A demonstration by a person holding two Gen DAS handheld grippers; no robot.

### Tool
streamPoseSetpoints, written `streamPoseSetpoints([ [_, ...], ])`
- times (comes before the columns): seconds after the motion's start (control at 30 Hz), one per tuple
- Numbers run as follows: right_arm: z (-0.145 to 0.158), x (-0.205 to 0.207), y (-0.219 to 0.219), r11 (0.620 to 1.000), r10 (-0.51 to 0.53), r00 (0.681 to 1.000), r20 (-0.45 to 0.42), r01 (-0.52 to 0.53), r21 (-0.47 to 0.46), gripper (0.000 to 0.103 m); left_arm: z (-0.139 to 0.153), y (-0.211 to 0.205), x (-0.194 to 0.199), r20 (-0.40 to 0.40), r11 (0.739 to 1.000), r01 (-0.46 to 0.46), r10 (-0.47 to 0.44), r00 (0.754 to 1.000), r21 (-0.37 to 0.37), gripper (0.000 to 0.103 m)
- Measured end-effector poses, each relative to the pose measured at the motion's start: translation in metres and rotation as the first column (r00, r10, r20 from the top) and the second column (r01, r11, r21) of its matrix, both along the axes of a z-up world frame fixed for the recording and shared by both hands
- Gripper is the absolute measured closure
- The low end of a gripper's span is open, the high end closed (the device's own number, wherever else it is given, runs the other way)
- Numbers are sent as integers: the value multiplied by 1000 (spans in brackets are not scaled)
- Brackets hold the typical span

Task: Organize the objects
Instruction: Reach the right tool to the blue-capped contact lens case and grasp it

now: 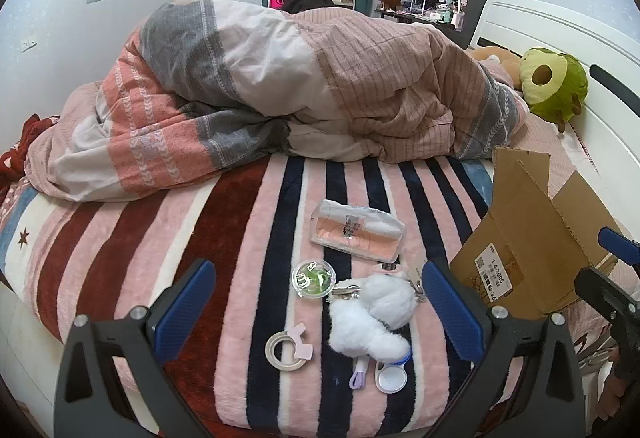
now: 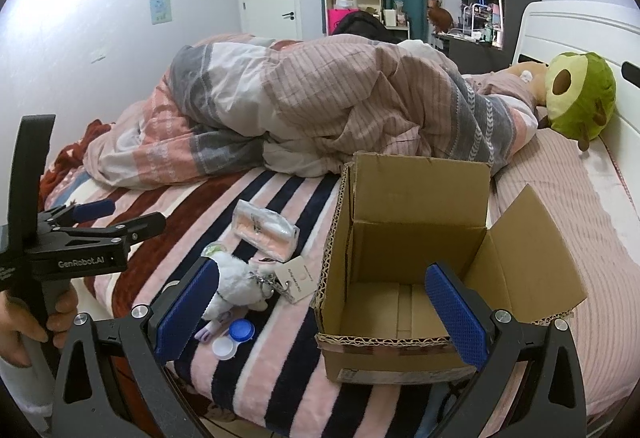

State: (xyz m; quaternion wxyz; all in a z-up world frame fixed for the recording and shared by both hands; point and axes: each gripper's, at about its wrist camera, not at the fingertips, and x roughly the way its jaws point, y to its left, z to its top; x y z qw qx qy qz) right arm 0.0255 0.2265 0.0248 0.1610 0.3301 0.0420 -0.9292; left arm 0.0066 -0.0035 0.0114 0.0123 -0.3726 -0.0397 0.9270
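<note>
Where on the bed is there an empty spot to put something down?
The cardboard box is empty inside. The striped blanket is bare between the crumpled duvet and the tape roll. It's crowded around the white plush keychain and the clear pouch.

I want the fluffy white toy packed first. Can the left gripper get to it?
Probably yes. The left gripper is open, and the fluffy white toy lies uncovered on the striped blanket between its fingers.

Both wrist cameras look obliquely down over the striped fleece blanket (image 1: 256, 238), sharing the open brown cardboard box (image 2: 416, 238), at three o'clock in the left view.
</note>
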Motion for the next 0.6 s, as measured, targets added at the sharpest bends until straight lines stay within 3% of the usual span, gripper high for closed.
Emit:
streamPoseSetpoints([
  [0.37, -3, 0, 4, 1000, -20, 1000, -2, 20, 6, 0, -1, 4, 3, -22, 999, -12, 11, 1000, -49, 0],
  [0.6, 7, 9, -6, 999, -15, 998, -54, 17, 39, 0, 0, 3, 9, -49, 998, 12, -16, 999, -68, 0],
])
